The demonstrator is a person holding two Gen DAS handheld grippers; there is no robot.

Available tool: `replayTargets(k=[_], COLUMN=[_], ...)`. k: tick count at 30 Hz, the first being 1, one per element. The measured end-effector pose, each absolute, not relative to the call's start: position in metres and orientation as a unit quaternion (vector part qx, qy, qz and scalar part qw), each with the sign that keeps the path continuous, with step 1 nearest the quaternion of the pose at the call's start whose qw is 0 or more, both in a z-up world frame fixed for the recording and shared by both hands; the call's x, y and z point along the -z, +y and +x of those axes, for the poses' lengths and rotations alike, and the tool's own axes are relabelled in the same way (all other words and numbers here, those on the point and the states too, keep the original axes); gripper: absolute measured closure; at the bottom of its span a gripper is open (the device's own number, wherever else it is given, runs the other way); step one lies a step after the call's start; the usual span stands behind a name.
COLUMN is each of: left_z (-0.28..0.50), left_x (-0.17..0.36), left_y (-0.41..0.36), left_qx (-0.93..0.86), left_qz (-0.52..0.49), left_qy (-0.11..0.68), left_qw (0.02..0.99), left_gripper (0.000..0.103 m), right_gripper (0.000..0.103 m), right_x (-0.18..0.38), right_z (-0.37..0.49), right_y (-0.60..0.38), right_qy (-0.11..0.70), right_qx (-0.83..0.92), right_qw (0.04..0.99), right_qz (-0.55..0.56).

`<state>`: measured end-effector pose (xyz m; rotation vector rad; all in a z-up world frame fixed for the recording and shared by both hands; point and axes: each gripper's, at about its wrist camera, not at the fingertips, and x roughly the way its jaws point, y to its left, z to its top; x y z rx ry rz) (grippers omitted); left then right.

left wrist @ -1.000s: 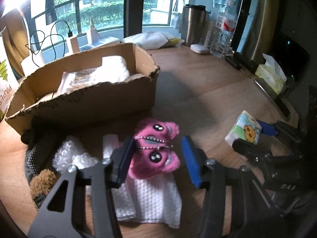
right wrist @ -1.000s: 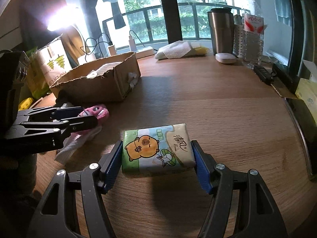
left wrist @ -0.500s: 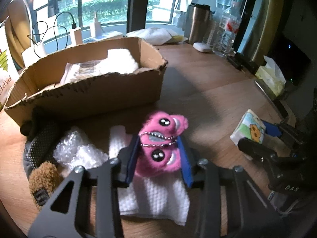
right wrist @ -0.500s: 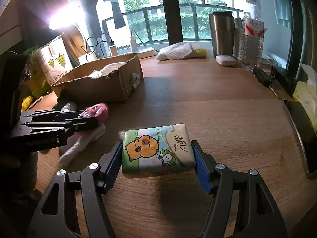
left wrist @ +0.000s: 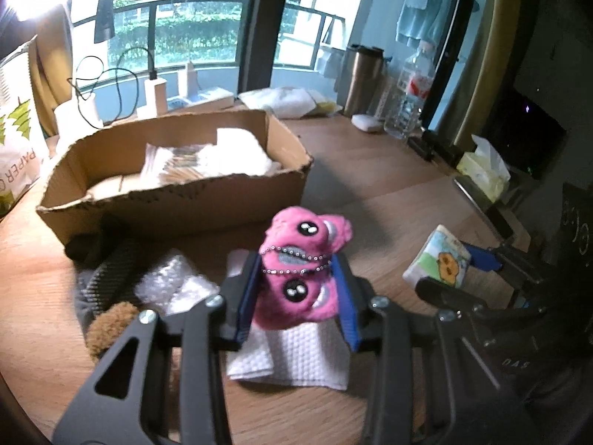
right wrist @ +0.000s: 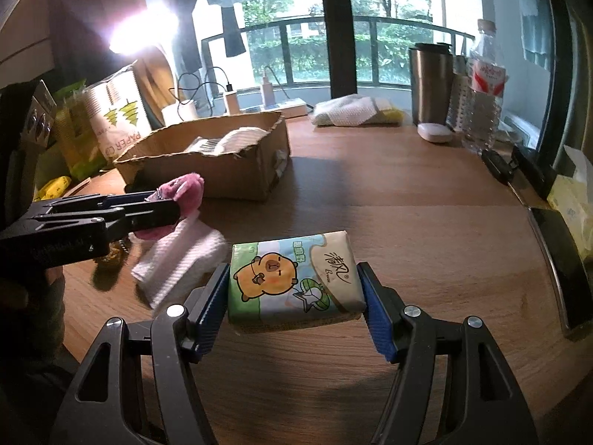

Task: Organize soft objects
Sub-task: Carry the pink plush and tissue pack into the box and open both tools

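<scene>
My left gripper [left wrist: 298,296] is shut on a pink plush toy [left wrist: 302,270] with googly eyes and a bead chain, held just above a white waffle cloth [left wrist: 296,356]. The same toy [right wrist: 185,193] shows from the side in the right wrist view, clamped by the left gripper [right wrist: 163,211]. My right gripper [right wrist: 294,296] is shut on a tissue pack [right wrist: 292,282] printed with an orange cartoon animal, lifted off the wooden table [right wrist: 407,222]. That pack [left wrist: 437,263] also appears at the right in the left wrist view. An open cardboard box [left wrist: 178,193] holding white soft items stands behind the toy.
Bubble wrap [left wrist: 170,282], a dark mesh item [left wrist: 107,270] and a brown fuzzy piece [left wrist: 111,326] lie left of the cloth. A steel tumbler [right wrist: 431,81], water bottle [right wrist: 481,92], folded towel [right wrist: 355,111] and tissue box [left wrist: 481,174] line the back and right edges.
The left jaws have shut on the pink toy and lifted it off the cloth toward the box. The right gripper has risen slightly with the tissue pack still held.
</scene>
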<state>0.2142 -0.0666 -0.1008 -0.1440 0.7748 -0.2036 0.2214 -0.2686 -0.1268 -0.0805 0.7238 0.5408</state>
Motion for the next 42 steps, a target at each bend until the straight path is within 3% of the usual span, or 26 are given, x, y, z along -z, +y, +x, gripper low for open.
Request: replayTargets(k=[42], left_z=[0.182], left_x=[0.070], left_y=[0.061], left_qx=[0.039], left_qz=[-0.125], left_qy=[0.302], left_qw=[0.944], left_gripper=[0.064], right_gripper=[0.033], right_x=[0.081], right_z=[0.222], right_y=[-0.139], right_qy=[0.318], right_qx=[-0.316], right_qw=[0.885], right_qz=[-0.122])
